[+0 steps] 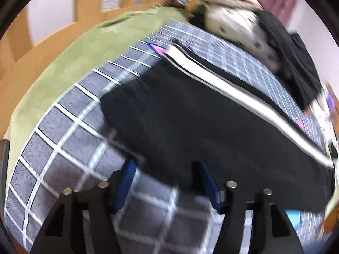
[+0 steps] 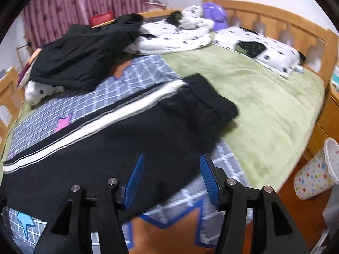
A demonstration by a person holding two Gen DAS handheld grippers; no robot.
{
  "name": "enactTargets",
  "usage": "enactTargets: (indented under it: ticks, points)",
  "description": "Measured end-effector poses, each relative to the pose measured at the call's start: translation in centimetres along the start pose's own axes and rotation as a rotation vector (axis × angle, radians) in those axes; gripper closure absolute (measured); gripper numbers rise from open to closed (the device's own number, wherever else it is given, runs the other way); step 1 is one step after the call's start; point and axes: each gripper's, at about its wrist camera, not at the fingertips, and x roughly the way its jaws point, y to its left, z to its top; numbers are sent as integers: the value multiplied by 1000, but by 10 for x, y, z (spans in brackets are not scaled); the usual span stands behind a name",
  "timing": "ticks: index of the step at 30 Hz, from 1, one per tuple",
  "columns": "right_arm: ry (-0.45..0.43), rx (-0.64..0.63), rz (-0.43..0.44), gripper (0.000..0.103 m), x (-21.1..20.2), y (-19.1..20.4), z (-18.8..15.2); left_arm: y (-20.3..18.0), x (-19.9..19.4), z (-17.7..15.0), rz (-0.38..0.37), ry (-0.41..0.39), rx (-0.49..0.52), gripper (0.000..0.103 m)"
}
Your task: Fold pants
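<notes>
Black pants (image 1: 190,116) partly cut off, blurred; both grippers' fingers (image 2: 135,182) apart, empty.

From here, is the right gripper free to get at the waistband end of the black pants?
Probably yes. The right gripper is open and holds nothing, and the waistband lies exposed on the green blanket just ahead, with nothing across it.

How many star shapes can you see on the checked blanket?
4 in the right wrist view: a pink star beside the pants' white stripe, a blue star bottom left, a big orange star at the bottom, an orange star beside the black clothes. The pants may hide more.
</notes>
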Motion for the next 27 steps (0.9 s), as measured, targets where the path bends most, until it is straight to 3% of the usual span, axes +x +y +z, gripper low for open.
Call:
enactTargets:
  ticks: [2,6,8,14,19,27]
  points:
    - [1,-34,14,41,5,19,4,-12,-15,-3,-14,5,77,43]
    - [-31,-105,51,41,11,60,16,-36,-44,12,-40,-75,122,43]
    - [-93,-137,74,41,10,82,24,-48,-47,27,-51,-86,128,43]
    - [-77,-327,205,41,49,168,54,-81,-27,77,-1,-114,175,43]
    - [-17,-491,292,37,101,237,64,-82,4,111,44,-100,161,43]
    - [127,-703,374,38,171,283,42,-58,51,134,42,-61,152,40]
